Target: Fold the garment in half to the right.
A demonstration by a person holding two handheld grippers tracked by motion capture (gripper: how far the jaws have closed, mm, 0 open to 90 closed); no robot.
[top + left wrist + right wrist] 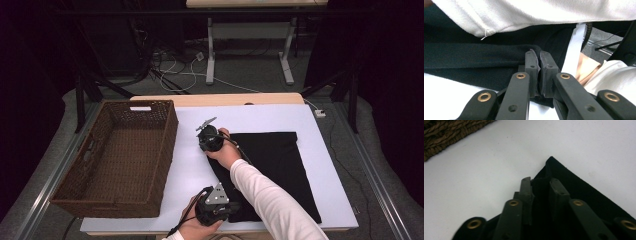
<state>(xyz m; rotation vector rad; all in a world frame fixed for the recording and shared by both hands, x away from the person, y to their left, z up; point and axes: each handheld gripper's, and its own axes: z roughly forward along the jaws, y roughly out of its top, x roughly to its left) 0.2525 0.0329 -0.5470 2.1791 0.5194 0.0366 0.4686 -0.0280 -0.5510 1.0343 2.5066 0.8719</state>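
1. Wicker basket (116, 155) sits at 9 o'clock on the bench (190, 165), nothing in it.
2. Left tongs (537, 65) at 6 o'clock, clamped tight on the near-left corner of the black cloth (272, 167).
3. Right tongs (541, 185) at centre, arm crossed over the left, jaws pinching the cloth's far-left corner.
4. Cloth lies flat, spread toward 3 to 4 o'clock.

A basket (117, 157) stands on the left of the table (190, 165). Right of it a cloth (277, 170) lies flat. The right gripper (210, 140) sits at the cloth's far left corner, the left gripper (215, 207) at its near left corner.
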